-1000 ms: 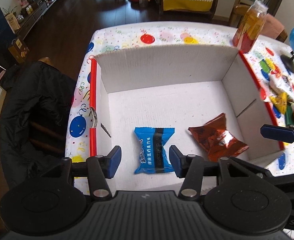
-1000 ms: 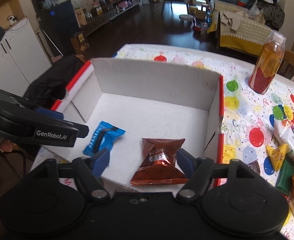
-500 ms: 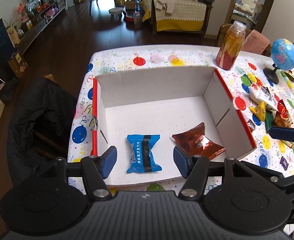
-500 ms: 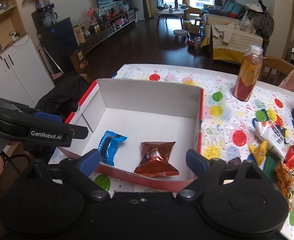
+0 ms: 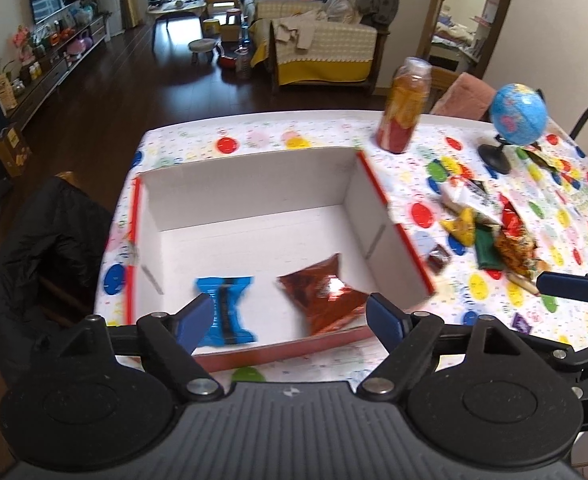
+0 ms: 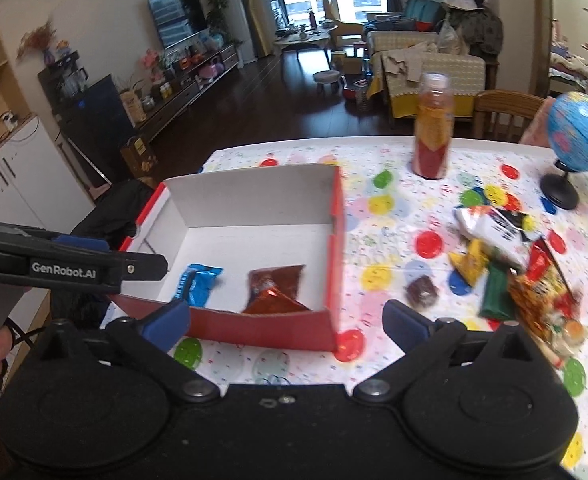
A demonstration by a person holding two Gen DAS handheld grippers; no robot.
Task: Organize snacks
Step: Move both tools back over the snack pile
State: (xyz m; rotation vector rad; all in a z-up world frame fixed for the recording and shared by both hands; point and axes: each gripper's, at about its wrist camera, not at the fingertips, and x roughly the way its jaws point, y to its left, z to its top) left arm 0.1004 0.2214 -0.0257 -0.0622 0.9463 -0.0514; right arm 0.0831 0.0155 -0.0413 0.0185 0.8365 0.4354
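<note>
With both packets already lying loose on the floor of the white box (image 5: pixel 253 184), the left gripper (image 5: pixel 289 314) and the right gripper (image 6: pixel 285 316) hang above its near red wall, each with jaws that have just been spreading and nothing between them, which suggests a finished drop rather than a pick. The blue snack (image 5: pixel 223 310) lies just ahead of the left gripper's left finger, the brown snack (image 5: pixel 322 294) ahead toward its right finger; the two are apart, and nothing else is in the box. The remaining snack pile (image 6: pixel 510 268) waits on the dotted tablecloth (image 6: pixel 390 216), ahead and right of the right gripper, likely the next target.
</note>
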